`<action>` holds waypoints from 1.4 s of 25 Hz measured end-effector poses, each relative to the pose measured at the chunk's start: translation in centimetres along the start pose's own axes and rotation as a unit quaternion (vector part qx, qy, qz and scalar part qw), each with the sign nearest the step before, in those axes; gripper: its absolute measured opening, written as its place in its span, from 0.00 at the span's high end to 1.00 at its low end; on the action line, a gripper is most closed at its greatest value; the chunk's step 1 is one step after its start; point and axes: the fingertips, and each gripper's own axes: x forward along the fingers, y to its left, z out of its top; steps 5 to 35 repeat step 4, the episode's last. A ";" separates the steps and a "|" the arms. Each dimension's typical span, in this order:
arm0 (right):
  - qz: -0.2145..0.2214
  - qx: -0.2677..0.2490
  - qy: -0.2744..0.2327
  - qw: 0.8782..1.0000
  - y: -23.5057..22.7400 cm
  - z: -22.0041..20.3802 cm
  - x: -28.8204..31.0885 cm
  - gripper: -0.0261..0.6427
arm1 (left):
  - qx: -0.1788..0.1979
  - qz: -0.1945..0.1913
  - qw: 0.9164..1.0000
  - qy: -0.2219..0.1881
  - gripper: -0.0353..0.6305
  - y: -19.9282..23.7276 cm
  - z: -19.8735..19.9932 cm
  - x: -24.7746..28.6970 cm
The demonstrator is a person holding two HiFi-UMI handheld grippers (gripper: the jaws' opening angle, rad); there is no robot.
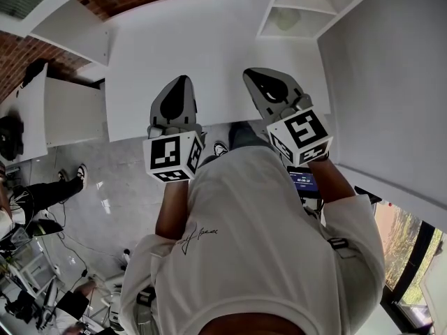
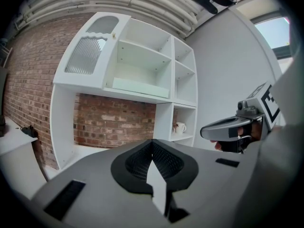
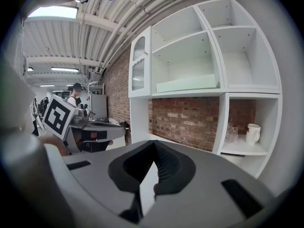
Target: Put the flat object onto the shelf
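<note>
Head view first: holding the left gripper and the right gripper side by side, well short of the shelf, above the white table in front of it. Clamped shut, both of them, with nothing between the jaws; plain to see in each gripper view.

Now look up at the shelf: lying flat in its wide middle bay, just above the brick-backed opening, is a pale green board. Resting on the bay's floor, well apart from both grippers. Down in the shelf's lower right bay, a white mug, nowhere near the action.

Judging by that, placing step done and task as good as finished. Next move calls for very little: keeping both grippers clear of the shelf, perhaps checking that the board sits fully inside its bay, without overhang at the front edge.
</note>
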 end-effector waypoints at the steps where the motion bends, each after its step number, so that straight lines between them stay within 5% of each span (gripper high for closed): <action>1: 0.000 0.001 0.000 1.000 -0.1 0.0 0.0 0.92 | 0.000 0.000 1.000 0.000 0.93 0.0 0.0 0.1; 35: 0.001 0.002 0.000 1.000 -0.3 0.0 0.2 0.92 | 0.000 0.000 1.000 0.000 0.93 0.2 0.0 0.4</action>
